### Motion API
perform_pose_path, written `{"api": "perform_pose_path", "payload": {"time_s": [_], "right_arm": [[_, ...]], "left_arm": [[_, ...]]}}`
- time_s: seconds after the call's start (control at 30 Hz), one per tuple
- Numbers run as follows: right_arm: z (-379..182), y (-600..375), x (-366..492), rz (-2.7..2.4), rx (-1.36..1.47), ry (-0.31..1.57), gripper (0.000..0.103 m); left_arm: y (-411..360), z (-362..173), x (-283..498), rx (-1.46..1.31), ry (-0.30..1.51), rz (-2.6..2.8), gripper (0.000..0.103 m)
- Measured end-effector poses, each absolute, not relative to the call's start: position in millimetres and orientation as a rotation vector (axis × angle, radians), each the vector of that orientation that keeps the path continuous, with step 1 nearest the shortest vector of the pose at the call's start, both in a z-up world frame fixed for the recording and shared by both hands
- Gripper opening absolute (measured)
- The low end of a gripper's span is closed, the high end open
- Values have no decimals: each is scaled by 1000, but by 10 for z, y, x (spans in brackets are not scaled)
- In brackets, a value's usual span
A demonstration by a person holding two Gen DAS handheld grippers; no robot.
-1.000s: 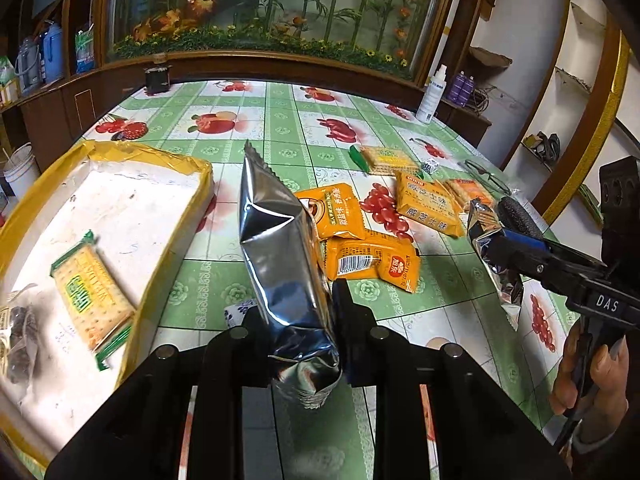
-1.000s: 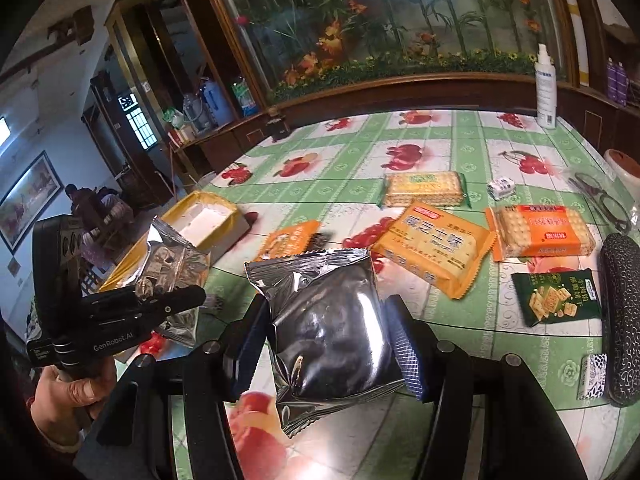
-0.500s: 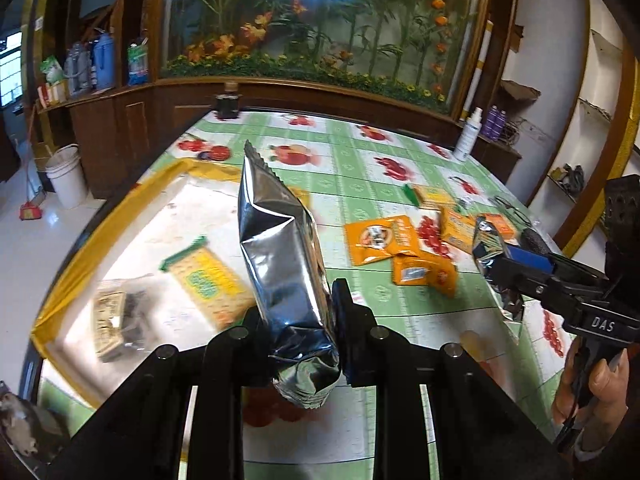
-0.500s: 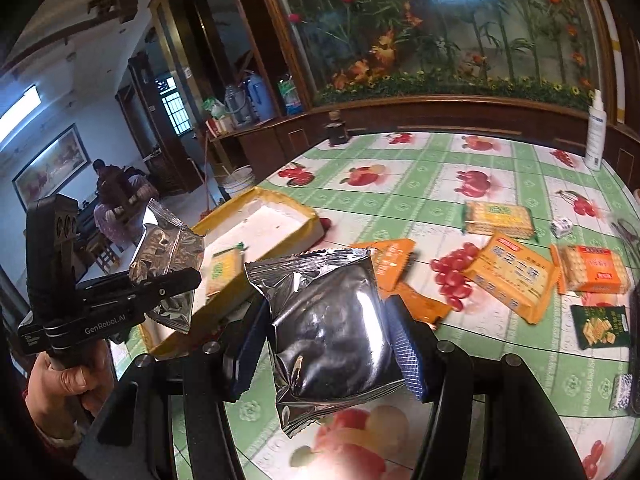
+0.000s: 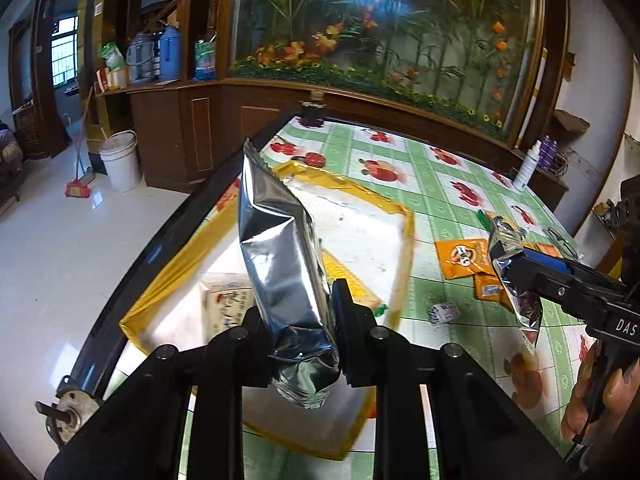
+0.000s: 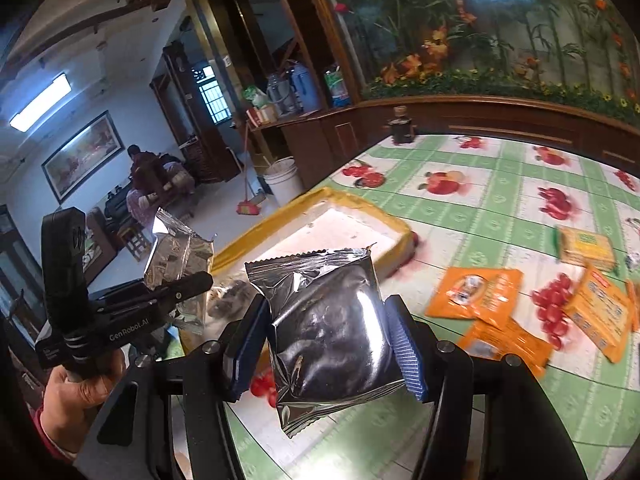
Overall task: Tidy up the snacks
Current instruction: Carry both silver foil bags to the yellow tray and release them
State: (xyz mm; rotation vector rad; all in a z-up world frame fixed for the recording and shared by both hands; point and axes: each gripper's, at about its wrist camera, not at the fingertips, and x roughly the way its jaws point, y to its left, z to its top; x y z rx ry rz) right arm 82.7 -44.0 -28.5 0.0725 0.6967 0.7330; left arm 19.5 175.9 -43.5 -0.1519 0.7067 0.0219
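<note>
Left wrist view: a crinkled silver foil snack pouch (image 5: 280, 256) stands on end between the narrowly set jaws of the left gripper (image 5: 298, 334), pinched edgewise near its lower seal and held in the air above the near end of a shallow white tray with a yellow rim (image 5: 408, 236). Inside the tray lie a clear-wrapped pale packet with printing (image 5: 224, 304) and a yellow cracker pack with green ends (image 5: 352, 280), both partly hidden behind the pouch. From the right wrist view, a second silver foil pouch, broad and flat (image 6: 328, 332), is clamped across its width by the blue-padded jaws of the right gripper (image 6: 326, 344), which stand about half apart on it; it hangs over the table's near edge, just short of the tray's corner. The tray rests on a green-and-white checked tablecloth printed with red fruit (image 6: 500, 184). Scattered to the right on the cloth are two orange snack sachets (image 6: 476, 292), a larger orange biscuit pack (image 6: 600, 312) and a yellow cracker pack (image 6: 586, 244). A dark bottle (image 6: 401, 126) stands at the table's far edge, below a floral mural (image 6: 480, 20). A white bucket (image 5: 120, 160) sits on the floor beyond.
</note>
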Motion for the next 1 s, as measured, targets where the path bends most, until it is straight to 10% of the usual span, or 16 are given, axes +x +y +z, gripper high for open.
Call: {"api": "perform_pose_path", "payload": {"time_s": [1.0], "right_arm": [[-807, 673, 1700, 728, 6, 801, 60]], "left_arm": [[1813, -827, 574, -163, 817, 8, 21]]}}
